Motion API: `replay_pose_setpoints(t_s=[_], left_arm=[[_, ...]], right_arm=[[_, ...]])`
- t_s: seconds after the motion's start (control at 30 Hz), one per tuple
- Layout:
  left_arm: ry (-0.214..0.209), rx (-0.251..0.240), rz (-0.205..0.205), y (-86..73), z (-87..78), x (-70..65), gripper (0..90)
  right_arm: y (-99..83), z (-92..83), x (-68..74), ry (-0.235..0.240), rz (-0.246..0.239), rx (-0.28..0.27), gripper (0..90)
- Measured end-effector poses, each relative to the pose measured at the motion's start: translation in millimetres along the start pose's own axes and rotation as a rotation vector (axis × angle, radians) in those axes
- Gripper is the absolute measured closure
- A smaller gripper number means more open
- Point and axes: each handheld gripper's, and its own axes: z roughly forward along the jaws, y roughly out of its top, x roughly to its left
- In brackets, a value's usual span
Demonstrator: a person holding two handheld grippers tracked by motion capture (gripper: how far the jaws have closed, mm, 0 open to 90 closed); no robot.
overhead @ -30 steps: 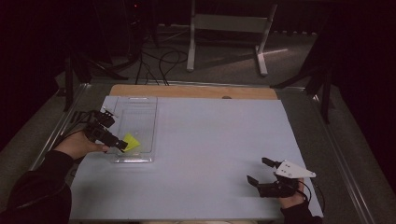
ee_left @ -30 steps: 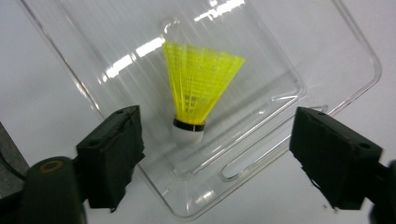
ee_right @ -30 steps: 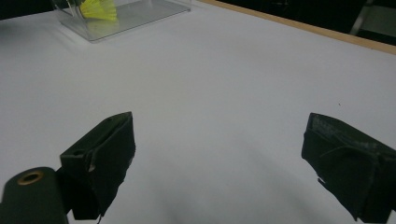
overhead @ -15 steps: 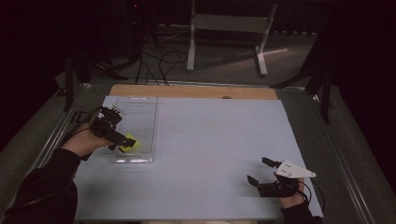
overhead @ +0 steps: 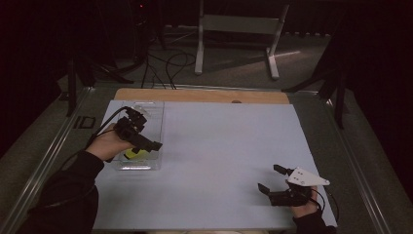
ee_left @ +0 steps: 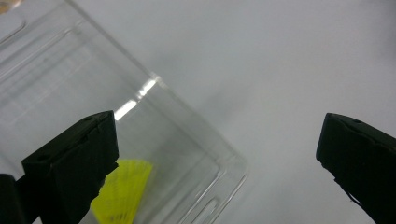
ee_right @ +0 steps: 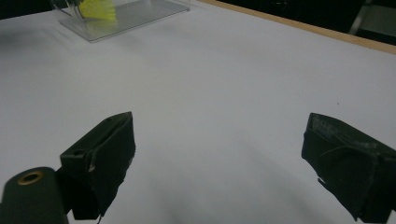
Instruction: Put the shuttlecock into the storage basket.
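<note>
The yellow piece [ee_left: 122, 193] lies inside the clear tray [overhead: 146, 109], looking light, thin and easily crushed, best pinched gently at its narrow end, while both hand-held grippers, left [overhead: 148, 143] and right [overhead: 271, 179], stand apart and empty.

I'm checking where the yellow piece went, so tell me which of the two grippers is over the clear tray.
The left gripper, its jaws wide apart above the clear tray holding the yellow piece. The right gripper sits apart on the bare white mat.
</note>
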Motion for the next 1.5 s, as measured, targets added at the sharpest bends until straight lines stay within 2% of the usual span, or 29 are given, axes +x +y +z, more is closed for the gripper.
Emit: replay_pose_setpoints(t_s=[0.07, 0.3, 0.37, 0.4, 0.6, 0.63, 0.8, 1.03, 1.27, 1.5], left_arm=[[-0.014, -0.003, 0.008, 5.0, 2.4, -3.8, 0.2], [-0.017, -0.033, 0.052, 19.5, 9.5, -18.2, 0.3], [-0.034, -0.036, 0.068, 23.8, 11.4, -22.0, 0.3], [-0.022, -0.047, 0.072, 25.4, 12.7, -24.5, 0.2], [-0.041, -0.042, 0.113, 32.8, 20.4, -34.5, 0.3], [-0.044, -0.046, 0.133, 34.1, 24.3, -39.4, 0.3], [-0.060, -0.038, 0.181, 36.7, 33.9, -50.2, 0.3], [-0.097, -0.046, 0.216, 37.1, 44.1, -65.2, 0.3], [-0.133, -0.029, 0.261, 35.5, 54.1, -83.6, 0.3], [-0.163, -0.012, 0.278, 29.8, 65.5, -99.6, 0.3]], right_arm=[[0.1, -0.2, 0.1, 0.000, 0.001, -0.001, 9.9], [0.0, -0.3, -0.1, 0.000, 0.000, -0.002, 9.9], [0.0, -0.3, -0.2, 0.001, 0.001, -0.004, 9.9], [0.0, -0.3, -0.3, 0.000, 0.001, -0.003, 9.9], [0.1, -0.4, -0.1, 0.001, -0.001, -0.004, 9.9], [0.0, -0.4, -0.2, 0.002, 0.001, -0.004, 9.9], [0.3, -0.3, 0.4, 0.003, -0.002, -0.003, 9.9], [0.1, -0.5, 0.0, 0.004, -0.001, -0.005, 9.9], [0.3, -0.8, 0.2, 0.005, 0.000, -0.008, 9.9], [0.6, -1.2, 0.6, 0.004, 0.000, -0.008, 9.9]])
